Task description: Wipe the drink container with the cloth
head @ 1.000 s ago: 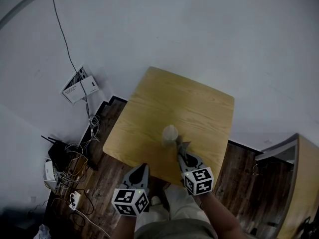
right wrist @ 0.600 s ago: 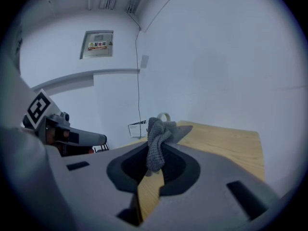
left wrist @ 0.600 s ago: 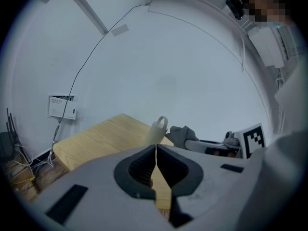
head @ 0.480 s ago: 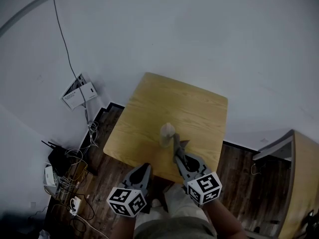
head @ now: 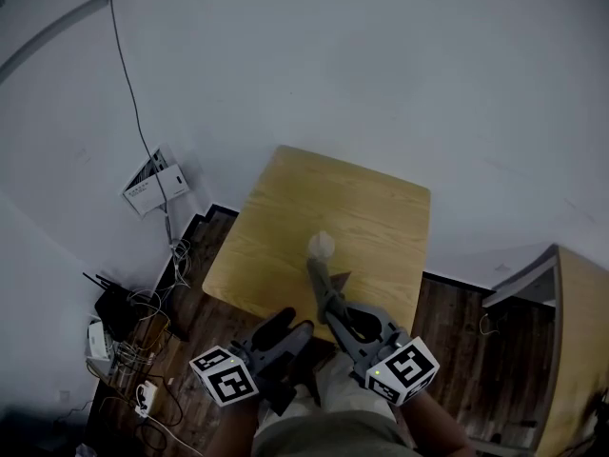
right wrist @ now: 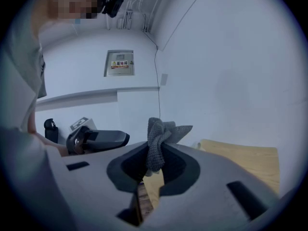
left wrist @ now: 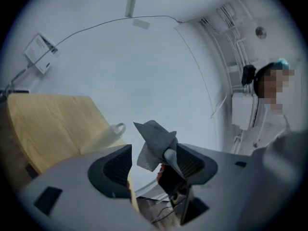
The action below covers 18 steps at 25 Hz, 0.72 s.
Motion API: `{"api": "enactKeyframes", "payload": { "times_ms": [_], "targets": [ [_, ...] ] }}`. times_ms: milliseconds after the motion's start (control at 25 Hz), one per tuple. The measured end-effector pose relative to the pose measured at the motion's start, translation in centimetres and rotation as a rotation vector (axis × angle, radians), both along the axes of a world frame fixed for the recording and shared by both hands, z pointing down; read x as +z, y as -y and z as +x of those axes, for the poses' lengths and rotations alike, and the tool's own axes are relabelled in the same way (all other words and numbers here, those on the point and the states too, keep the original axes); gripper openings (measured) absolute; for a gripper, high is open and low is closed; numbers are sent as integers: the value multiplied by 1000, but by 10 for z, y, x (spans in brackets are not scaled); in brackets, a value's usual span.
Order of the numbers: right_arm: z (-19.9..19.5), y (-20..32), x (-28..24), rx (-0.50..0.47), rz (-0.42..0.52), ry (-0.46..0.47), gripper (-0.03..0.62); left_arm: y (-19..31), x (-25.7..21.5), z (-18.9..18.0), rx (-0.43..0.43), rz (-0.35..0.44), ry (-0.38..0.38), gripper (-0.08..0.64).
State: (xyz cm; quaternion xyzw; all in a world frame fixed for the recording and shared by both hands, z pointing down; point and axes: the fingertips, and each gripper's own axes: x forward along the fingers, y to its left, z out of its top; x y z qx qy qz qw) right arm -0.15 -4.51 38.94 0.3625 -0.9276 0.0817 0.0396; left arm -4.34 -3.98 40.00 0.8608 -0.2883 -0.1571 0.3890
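A pale translucent drink cup with a handle stands on the wooden table; it also shows in the left gripper view, cup. My right gripper is just in front of the cup, shut on a grey cloth that bunches up above its fingertips, cloth. My left gripper hovers off the table's near edge. Its jaws are opening, and nothing is pressed between them. In the left gripper view, the cloth on the right gripper's tip hangs beyond the left gripper.
A white box leans by the wall at left, above a tangle of cables and devices on the dark floor. A wooden cabinet stands at right. The person's legs lie below both grippers.
The left gripper's jaws have gone from shut to wide apart, and it has swung toward the right gripper. The right gripper has pulled back slightly, with the cloth still in it.
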Motion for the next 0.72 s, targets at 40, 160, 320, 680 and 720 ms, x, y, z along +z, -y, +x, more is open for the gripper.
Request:
{"api": "enactKeyframes", "payload": {
  "times_ms": [40,160,320,680,720],
  "targets": [
    [-3,-5,-5,-20,5,15,28,-3,-5,1,27,-4,-64,268],
    [-14,-20,-18,-86,16,54,28,-10,-21,3,108,-15,-244,289],
    [-27,-37,-31,-164,32,105,29,-19,-32,6,184,-9,-330,299],
    [-37,-56,-32,-215,13,112,29,-30,-44,3,235,15,-434,138],
    [-36,-56,-30,-206,8,109,28,-30,-44,2,228,14,-436,108]
  ]
}}
